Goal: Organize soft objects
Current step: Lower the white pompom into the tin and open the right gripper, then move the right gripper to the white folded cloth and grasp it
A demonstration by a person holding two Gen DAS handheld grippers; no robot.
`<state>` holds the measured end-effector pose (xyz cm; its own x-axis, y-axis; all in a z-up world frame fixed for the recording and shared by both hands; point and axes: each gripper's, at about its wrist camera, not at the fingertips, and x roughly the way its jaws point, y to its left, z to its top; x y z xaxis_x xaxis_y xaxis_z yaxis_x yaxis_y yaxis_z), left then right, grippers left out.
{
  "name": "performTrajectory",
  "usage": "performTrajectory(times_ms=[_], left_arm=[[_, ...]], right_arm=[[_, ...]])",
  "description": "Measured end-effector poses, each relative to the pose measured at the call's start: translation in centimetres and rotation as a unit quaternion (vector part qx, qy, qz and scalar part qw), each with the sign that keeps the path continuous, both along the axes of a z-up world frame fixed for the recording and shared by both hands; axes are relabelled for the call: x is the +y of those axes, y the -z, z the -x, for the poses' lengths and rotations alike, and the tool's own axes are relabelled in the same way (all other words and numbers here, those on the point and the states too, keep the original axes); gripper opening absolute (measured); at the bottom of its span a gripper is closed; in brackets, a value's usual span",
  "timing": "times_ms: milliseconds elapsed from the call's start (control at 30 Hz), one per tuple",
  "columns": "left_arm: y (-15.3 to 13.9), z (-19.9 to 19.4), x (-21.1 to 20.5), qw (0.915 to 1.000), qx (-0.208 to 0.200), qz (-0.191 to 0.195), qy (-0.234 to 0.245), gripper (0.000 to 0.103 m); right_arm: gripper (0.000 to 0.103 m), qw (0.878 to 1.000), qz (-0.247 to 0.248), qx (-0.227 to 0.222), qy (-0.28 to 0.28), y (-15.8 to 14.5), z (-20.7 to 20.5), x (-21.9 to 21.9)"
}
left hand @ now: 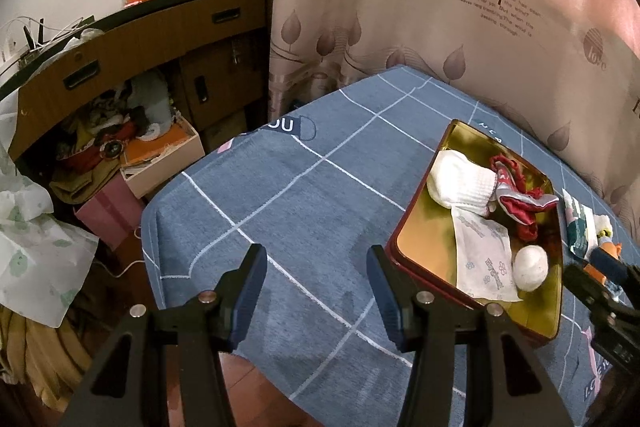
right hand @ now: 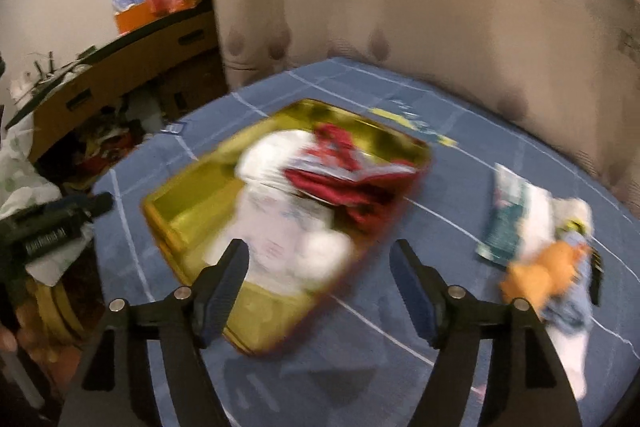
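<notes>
A gold tin tray with a red rim (left hand: 416,223) lies on the blue checked tablecloth (left hand: 304,195). It holds a white sock (left hand: 460,183), a red cloth (left hand: 520,203), a patterned tissue pack (left hand: 484,259) and a white ball (left hand: 530,267). My left gripper (left hand: 316,287) is open and empty over the cloth, left of the tray. My right gripper (right hand: 320,283) is open and empty above the tray's near end (right hand: 256,331); that view is blurred. An orange and blue soft toy (right hand: 548,275) and a teal packet (right hand: 504,227) lie right of the tray.
A leaf-print curtain (left hand: 480,7) hangs behind the table. A wooden desk (left hand: 132,39) with boxes and clutter under it stands at the left. A white plastic bag (left hand: 36,247) hangs at the far left. The table's near edge drops to a red-brown floor (left hand: 256,391).
</notes>
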<state>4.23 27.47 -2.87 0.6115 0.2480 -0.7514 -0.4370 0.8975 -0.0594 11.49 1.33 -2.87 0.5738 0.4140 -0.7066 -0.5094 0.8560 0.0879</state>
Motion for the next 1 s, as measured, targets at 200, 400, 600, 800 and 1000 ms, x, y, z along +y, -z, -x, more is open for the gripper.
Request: performTrajectory(times_ms=[200,400,600,800,1000], left_arm=[[0.0,0.1,-0.2,1.0000,0.002,0.001,0.004,0.053],[0.0,0.1,-1.0,0.9999,0.000,-0.011,0.012,0.053],[0.0,0.1,-1.5,0.9993,-0.003,-0.035,0.015,0.053],[-0.1,0.2,-1.8,0.9991,-0.019,-0.033,0.020,0.053],[-0.2,0.1,-4.0,0.9956,-0.030,-0.051,0.073,0.053]], right_arm=[[0.073,0.997,0.035,0.008,0.064,1.4,0.2,-7.0],[0.083,0.986,0.046,0.021,0.158,2.6,0.0,-14.8],[0.084,0.977,0.064,0.037,0.199,4.6,-0.8,-18.5],[0.084,0.973,0.055,0.068,0.213,7.2,-2.3,-19.6],[0.081,0.972,0.046,0.072,0.218,8.2,-3.2,-19.9]])
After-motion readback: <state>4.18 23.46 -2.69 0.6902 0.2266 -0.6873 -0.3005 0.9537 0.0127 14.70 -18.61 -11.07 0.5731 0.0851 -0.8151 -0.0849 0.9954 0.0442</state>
